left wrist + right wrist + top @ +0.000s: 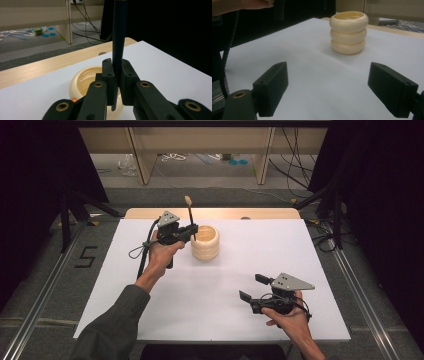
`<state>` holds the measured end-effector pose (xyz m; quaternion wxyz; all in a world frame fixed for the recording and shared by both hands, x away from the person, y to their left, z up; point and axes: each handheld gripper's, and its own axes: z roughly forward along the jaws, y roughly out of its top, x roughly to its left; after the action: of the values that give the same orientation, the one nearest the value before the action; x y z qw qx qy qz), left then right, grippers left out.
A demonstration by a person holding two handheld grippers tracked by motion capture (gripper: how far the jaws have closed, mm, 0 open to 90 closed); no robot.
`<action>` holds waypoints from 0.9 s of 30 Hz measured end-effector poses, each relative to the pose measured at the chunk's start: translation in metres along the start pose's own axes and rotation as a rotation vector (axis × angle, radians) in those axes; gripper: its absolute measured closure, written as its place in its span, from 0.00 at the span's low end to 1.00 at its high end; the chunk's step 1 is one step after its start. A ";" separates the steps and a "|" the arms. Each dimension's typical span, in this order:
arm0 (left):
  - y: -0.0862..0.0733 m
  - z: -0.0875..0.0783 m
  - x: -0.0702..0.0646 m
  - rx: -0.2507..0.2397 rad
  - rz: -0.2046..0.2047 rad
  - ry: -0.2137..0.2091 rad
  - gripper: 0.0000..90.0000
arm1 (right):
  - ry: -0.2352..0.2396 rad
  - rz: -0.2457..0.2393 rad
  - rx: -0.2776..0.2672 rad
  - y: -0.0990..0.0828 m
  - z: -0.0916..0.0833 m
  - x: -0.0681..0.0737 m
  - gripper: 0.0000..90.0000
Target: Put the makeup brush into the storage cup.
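My right gripper (252,287) rests near me on the white bench (150,320), spread wide and holding nothing. Farther off, my left gripper (193,231) pinches one dark thin stick with a pale tip (190,215), standing upright right at the rim of one cream ribbed pot of three stacked rings (205,244). I think the stick is picked up, and dropping it in the pot is left.

The one thing I can read is a black figure 5 (86,256) marked on the grey floor (45,270), off to the left of my left claw (191,233), beyond the counter's (210,285) edge. Nothing on the counter carries any lettering.
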<state>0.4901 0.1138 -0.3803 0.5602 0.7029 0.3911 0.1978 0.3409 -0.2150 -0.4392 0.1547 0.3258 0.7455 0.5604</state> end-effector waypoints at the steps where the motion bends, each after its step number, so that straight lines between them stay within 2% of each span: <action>1: 0.002 0.001 0.000 -0.006 0.001 -0.002 0.93 | 0.000 -0.001 0.001 0.000 0.000 0.000 0.19; 3: 0.004 0.003 -0.001 -0.009 0.000 -0.001 0.93 | 0.001 0.001 0.002 0.000 0.000 0.000 0.20; 5: 0.005 0.005 -0.001 -0.006 0.007 0.001 0.93 | -0.009 -0.026 -0.012 0.000 0.001 -0.001 0.20; 12: 0.004 0.016 0.000 -0.004 0.004 0.009 0.93 | -0.004 -0.026 -0.008 0.000 0.001 -0.001 0.20; 15: 0.003 0.021 0.001 0.001 0.012 0.020 0.93 | -0.017 -0.025 0.027 0.001 -0.002 -0.001 0.20; 17: 0.003 0.024 0.002 0.003 0.013 0.027 0.93 | 0.008 -0.001 0.002 -0.001 0.001 0.001 0.20; 19: 0.001 0.027 0.003 0.007 0.006 0.028 0.93 | 0.013 0.003 0.008 0.000 0.001 0.001 0.20; 21: 0.000 0.030 0.004 0.009 0.004 0.028 0.93 | 0.014 0.003 0.009 0.000 0.001 0.001 0.20; 23: -0.001 0.033 0.004 0.011 0.007 0.029 0.93 | -0.001 -0.026 -0.010 -0.001 0.002 -0.001 0.20; 27: -0.004 0.038 0.005 0.015 0.007 0.036 0.93 | 0.003 -0.018 -0.002 0.000 0.001 0.000 0.20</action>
<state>0.5192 0.0936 -0.3964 0.5468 0.7048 0.4004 0.2094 0.3416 -0.2145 -0.4400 0.1592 0.3182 0.7480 0.5603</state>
